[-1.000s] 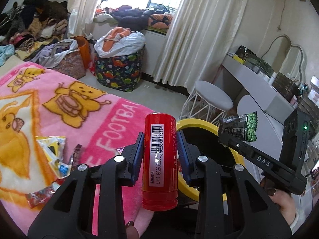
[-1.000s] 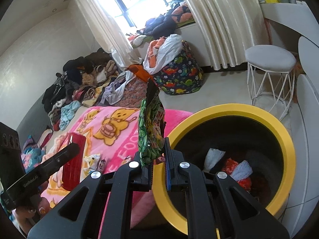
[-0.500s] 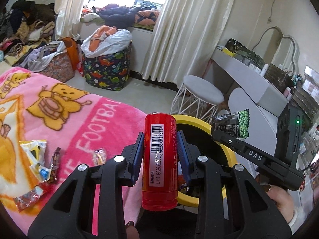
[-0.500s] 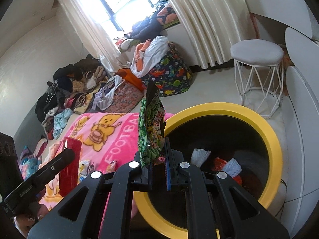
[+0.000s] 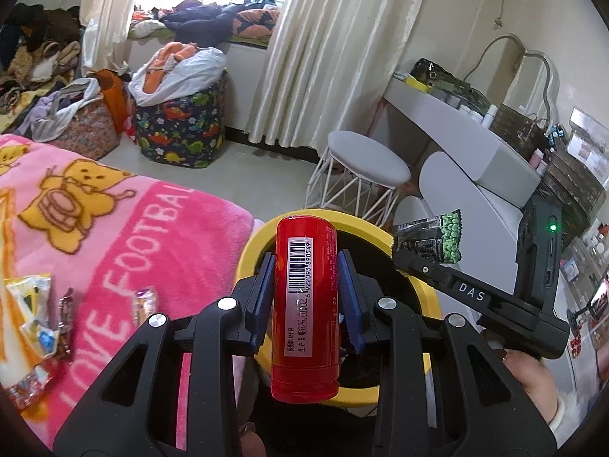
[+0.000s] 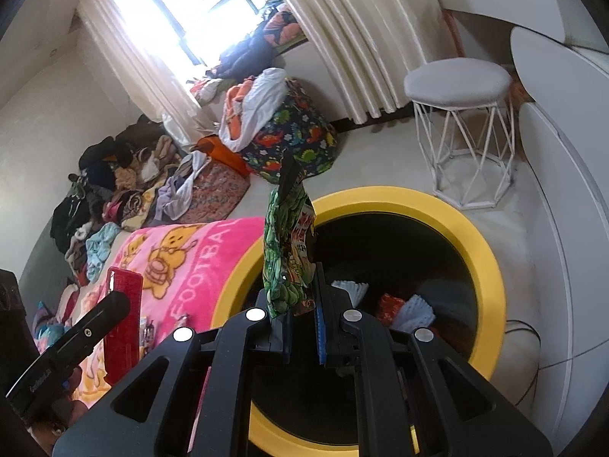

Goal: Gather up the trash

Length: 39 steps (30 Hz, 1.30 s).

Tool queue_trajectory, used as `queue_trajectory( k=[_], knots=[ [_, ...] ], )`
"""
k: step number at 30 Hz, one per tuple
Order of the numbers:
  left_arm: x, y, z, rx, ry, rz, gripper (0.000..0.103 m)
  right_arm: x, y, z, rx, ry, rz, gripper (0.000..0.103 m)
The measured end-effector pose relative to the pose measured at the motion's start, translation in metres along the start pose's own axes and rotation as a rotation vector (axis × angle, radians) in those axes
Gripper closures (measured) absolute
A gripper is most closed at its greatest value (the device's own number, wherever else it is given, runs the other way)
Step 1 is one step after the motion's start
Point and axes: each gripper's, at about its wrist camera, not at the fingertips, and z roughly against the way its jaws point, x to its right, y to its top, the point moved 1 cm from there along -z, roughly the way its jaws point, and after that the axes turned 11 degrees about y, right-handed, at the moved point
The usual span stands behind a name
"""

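Observation:
My left gripper is shut on a red can with a white barcode label, held over the near rim of the yellow-rimmed trash bin. My right gripper is shut on a green snack packet, held over the bin's left rim. Inside the bin lie white paper cups and a red wrapper. The right gripper with the packet shows at right in the left wrist view. The can shows at left in the right wrist view. Several wrappers lie on the pink blanket.
A white wire stool stands behind the bin. A white desk runs along the right wall. A dinosaur-print laundry basket and heaps of clothes sit by the window and curtain.
Both grippers have moved to the right, toward the bin. The bin now fills more of both views, and less of the blanket shows. Both grips are unchanged.

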Motion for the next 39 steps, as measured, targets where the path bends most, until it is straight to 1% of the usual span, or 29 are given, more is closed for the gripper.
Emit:
queue_trajectory(
  k=[13, 21, 25, 26, 27, 28, 29, 30, 31, 32, 34, 35, 36, 38, 39],
  knots=[
    [0.018, -0.008, -0.043, -0.065, -0.019, -0.051, 0.077, 0.027, -0.003, -0.005, -0.026, -0.036, -0.065, 0.093],
    [0.022, -0.01, -0.068, -0.114, -0.046, -0.037, 0.077, 0.035, -0.004, -0.01, -0.043, -0.049, -0.091, 0.092],
    [0.025, -0.008, -0.078, -0.134, -0.052, -0.045, 0.077, 0.036, -0.005, -0.011, -0.048, -0.052, -0.099, 0.092],
    [0.025, -0.008, -0.079, -0.134, -0.049, -0.048, 0.077, 0.037, -0.005, -0.011, -0.047, -0.051, -0.099, 0.092],
    [0.025, -0.008, -0.081, -0.135, -0.047, -0.05, 0.077, 0.037, -0.005, -0.011, -0.046, -0.053, -0.099, 0.089],
    [0.025, -0.007, -0.082, -0.136, -0.045, -0.051, 0.075, 0.037, -0.005, -0.011, -0.048, -0.056, -0.099, 0.087],
    [0.024, -0.006, -0.082, -0.135, -0.041, -0.049, 0.073, 0.036, -0.006, -0.012, -0.051, -0.059, -0.1, 0.081],
    [0.023, -0.004, -0.082, -0.134, -0.039, -0.048, 0.065, 0.036, -0.006, -0.012, -0.052, -0.06, -0.1, 0.077],
    [0.023, -0.003, -0.081, -0.13, -0.036, -0.048, 0.059, 0.036, -0.007, -0.012, -0.052, -0.061, -0.099, 0.075],
    [0.023, -0.002, -0.08, -0.125, -0.033, -0.049, 0.056, 0.035, -0.007, -0.011, -0.051, -0.064, -0.098, 0.071],
    [0.021, 0.0, -0.076, -0.116, -0.026, -0.05, 0.046, 0.035, -0.008, -0.008, -0.043, -0.07, -0.098, 0.066],
    [0.02, 0.0, -0.072, -0.11, -0.02, -0.047, 0.043, 0.035, -0.007, -0.007, -0.035, -0.069, -0.101, 0.062],
    [0.018, 0.001, -0.069, -0.101, -0.01, -0.044, 0.038, 0.036, -0.006, -0.005, -0.027, -0.069, -0.104, 0.058],
    [0.014, 0.001, -0.062, -0.089, 0.003, -0.038, 0.032, 0.036, -0.006, -0.004, -0.02, -0.072, -0.107, 0.057],
    [0.012, 0.001, -0.057, -0.076, 0.011, -0.034, 0.024, 0.036, -0.004, -0.004, -0.021, -0.069, -0.106, 0.056]
  ],
)
